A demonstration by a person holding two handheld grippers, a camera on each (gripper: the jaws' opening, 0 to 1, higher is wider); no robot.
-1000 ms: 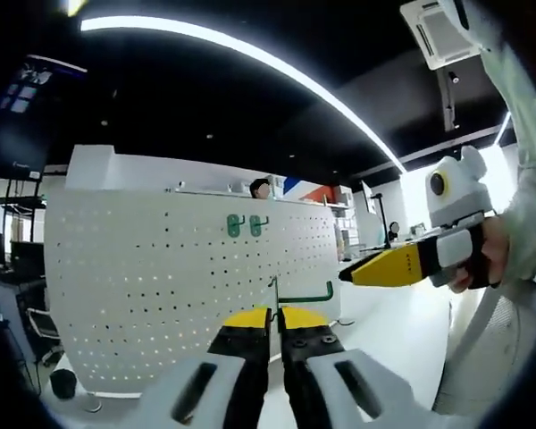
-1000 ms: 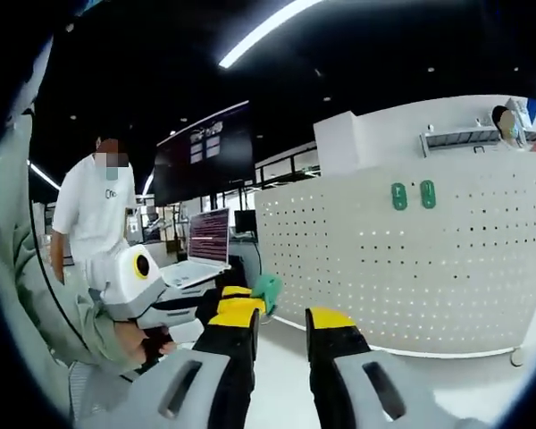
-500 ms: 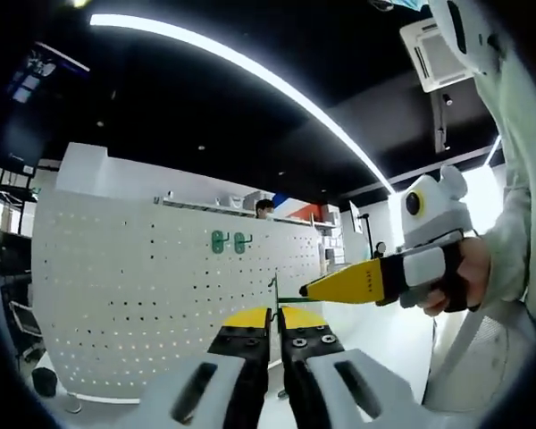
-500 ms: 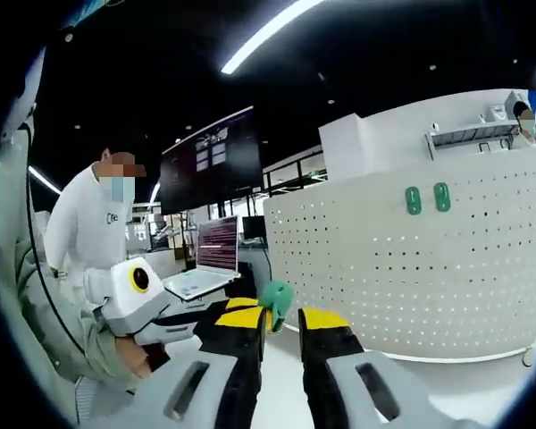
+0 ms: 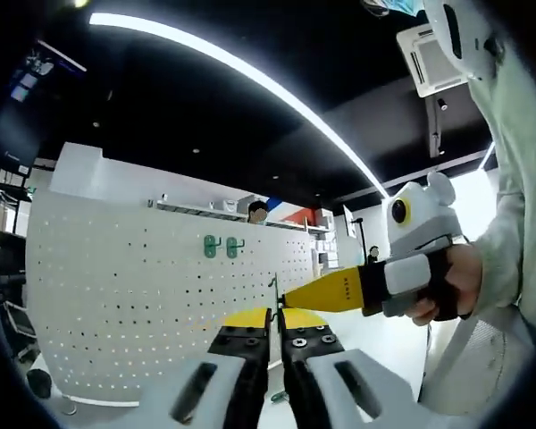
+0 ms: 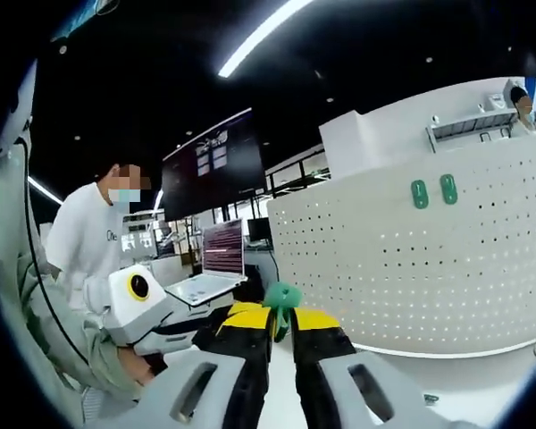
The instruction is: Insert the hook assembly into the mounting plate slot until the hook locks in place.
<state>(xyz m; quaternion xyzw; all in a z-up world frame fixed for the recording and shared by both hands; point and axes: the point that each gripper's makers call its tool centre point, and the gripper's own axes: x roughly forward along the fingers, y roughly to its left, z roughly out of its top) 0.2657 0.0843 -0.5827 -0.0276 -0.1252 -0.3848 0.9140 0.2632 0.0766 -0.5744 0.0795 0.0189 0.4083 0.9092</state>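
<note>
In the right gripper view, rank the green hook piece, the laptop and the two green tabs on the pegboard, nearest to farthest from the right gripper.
1. Green hook piece: between the tips of the right gripper, nearest.
2. Laptop: left of centre, on a desk behind the gripper tips.
3. Two green tabs: upper right, high on the white pegboard, farthest.

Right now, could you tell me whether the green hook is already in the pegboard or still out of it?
Out. The green hook sits pinched between the right gripper jaws, in front of the pegboard, not seated in it.
</note>
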